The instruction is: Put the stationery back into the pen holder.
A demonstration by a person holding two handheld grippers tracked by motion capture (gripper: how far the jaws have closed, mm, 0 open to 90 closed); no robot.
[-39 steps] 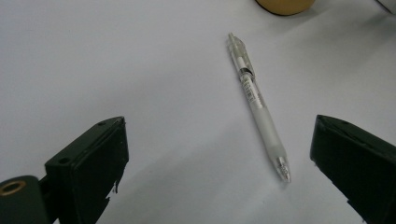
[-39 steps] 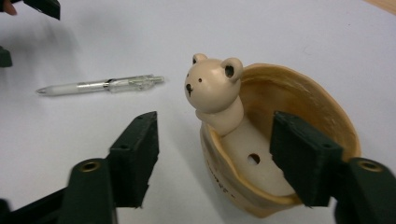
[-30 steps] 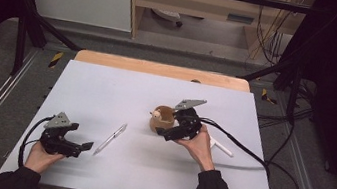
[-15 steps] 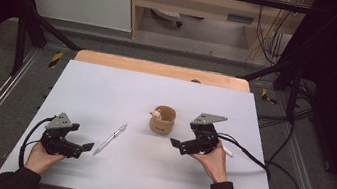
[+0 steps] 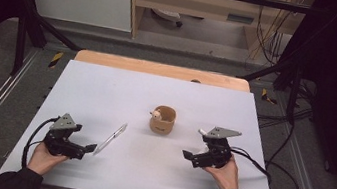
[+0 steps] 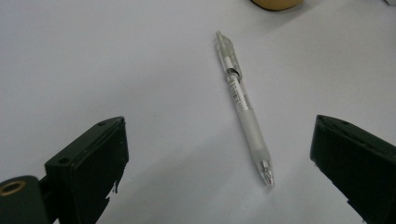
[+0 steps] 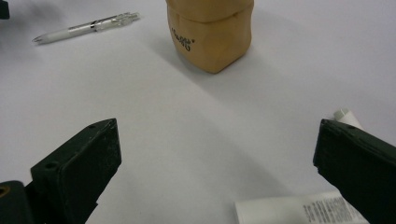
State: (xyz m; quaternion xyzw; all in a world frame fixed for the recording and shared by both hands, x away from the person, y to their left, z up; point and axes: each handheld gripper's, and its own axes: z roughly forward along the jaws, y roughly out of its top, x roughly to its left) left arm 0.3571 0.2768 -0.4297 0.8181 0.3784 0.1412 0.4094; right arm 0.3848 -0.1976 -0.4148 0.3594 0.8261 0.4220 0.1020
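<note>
White tabletop (image 5: 106, 90): both hands rest low, left tool (image 5: 89, 149) and right tool (image 5: 189, 156) gaping, empty.

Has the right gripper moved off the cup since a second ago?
Yes. The right gripper has drawn back from the tan cup toward the table's near right edge, jaws open and empty.

We saw the cup (image 5: 162, 120) mid-table (image 5: 107, 85), pen (image 5: 111, 138) to its left, tube (image 7: 299, 210) right of it, near the right gripper (image 5: 191, 157).
</note>
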